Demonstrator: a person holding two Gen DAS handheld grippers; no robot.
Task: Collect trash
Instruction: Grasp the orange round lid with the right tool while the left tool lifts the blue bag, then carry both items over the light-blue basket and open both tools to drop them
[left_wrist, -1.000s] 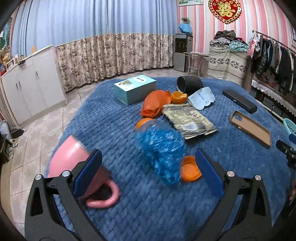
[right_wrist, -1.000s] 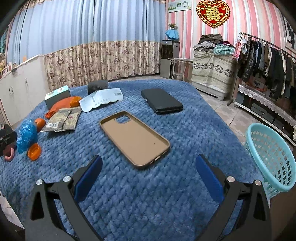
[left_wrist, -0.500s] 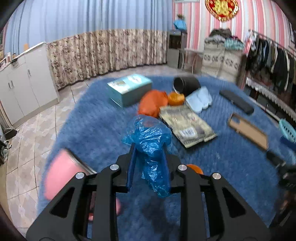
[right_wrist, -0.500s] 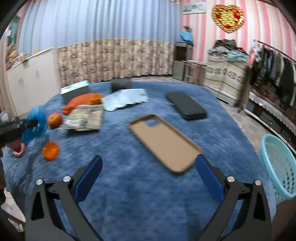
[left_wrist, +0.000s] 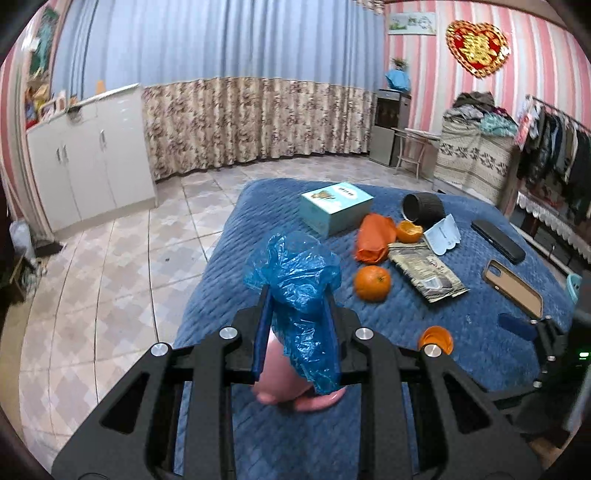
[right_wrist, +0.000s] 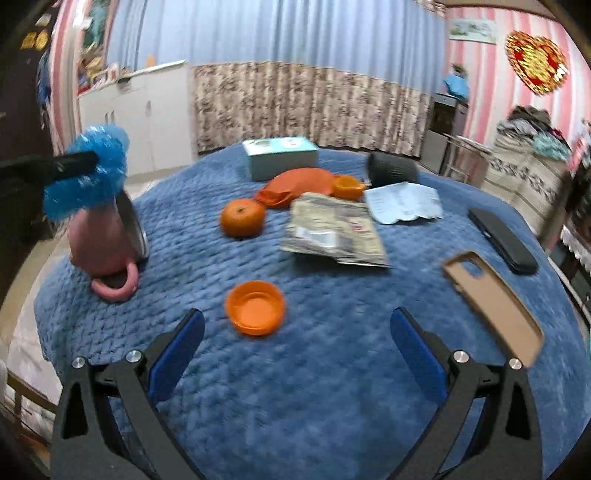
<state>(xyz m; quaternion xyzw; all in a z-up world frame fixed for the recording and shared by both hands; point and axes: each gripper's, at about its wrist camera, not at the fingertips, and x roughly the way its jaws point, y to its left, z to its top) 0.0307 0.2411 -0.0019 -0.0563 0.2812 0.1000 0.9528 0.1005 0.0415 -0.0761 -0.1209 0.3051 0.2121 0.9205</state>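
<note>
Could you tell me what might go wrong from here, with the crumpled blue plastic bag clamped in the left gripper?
The crumpled blue plastic bag is thin and slippery; the left gripper pinches only its middle, so it may slide out in transit. Its loose tail hangs just over the pink mug lying on its side, and could drag across it. The right gripper, open, is near the orange peel cup and might nudge it away.
</note>
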